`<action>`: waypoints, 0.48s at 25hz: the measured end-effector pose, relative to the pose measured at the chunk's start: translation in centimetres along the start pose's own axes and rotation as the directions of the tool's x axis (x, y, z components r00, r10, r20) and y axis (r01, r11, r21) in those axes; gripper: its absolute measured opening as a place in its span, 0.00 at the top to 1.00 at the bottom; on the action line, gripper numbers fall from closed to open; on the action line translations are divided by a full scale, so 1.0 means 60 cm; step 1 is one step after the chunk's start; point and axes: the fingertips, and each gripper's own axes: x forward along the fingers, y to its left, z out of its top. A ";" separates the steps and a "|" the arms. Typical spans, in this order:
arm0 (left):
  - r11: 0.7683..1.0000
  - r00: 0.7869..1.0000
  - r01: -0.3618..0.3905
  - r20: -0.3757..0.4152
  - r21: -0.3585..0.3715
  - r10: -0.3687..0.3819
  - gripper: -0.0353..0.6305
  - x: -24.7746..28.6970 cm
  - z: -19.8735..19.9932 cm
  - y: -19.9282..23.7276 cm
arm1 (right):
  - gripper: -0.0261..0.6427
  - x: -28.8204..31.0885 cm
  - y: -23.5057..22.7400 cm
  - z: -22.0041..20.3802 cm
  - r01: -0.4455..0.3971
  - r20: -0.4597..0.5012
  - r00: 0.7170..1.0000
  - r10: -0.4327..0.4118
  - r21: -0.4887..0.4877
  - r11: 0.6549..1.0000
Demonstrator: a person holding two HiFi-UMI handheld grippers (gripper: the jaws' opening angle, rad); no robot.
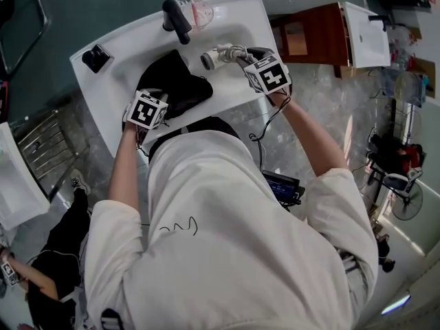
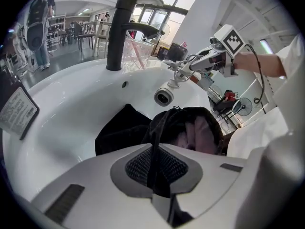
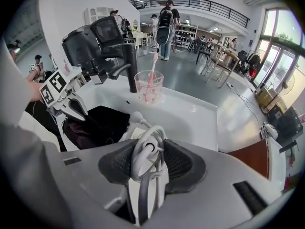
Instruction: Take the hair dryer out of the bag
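Faucet [image 1: 176, 19], toothbrush cup [image 1: 200, 12] behind hair dryer [image 1: 218, 56]; bag [image 1: 175, 84] in sink [image 1: 124, 53].

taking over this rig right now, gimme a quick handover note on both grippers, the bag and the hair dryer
Grippers: left gripper is shut on the mouth edge of the bag. The right gripper is shut on the hair dryer, with its cord bunched in the jaws too.
Where: the bag lies in the basin of the sink. The hair dryer is held over the basin, to the bag's right in the head view.
Done: the hair dryer is clear of the bag.
Left: probably set the hair dryer down and let go of the bag.
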 end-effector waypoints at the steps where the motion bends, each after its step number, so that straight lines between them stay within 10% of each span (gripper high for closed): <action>1: 1.000 1.000 -0.001 0.000 -0.002 0.001 0.88 0.000 0.000 -0.001 | 0.74 0.003 -0.002 0.006 0.003 0.005 1.000 -0.003 0.004 1.000; 12: 0.999 0.999 -0.018 0.032 -0.029 0.019 0.88 -0.006 0.003 -0.005 | 0.74 0.030 -0.014 0.029 0.038 0.044 0.998 -0.042 0.076 0.996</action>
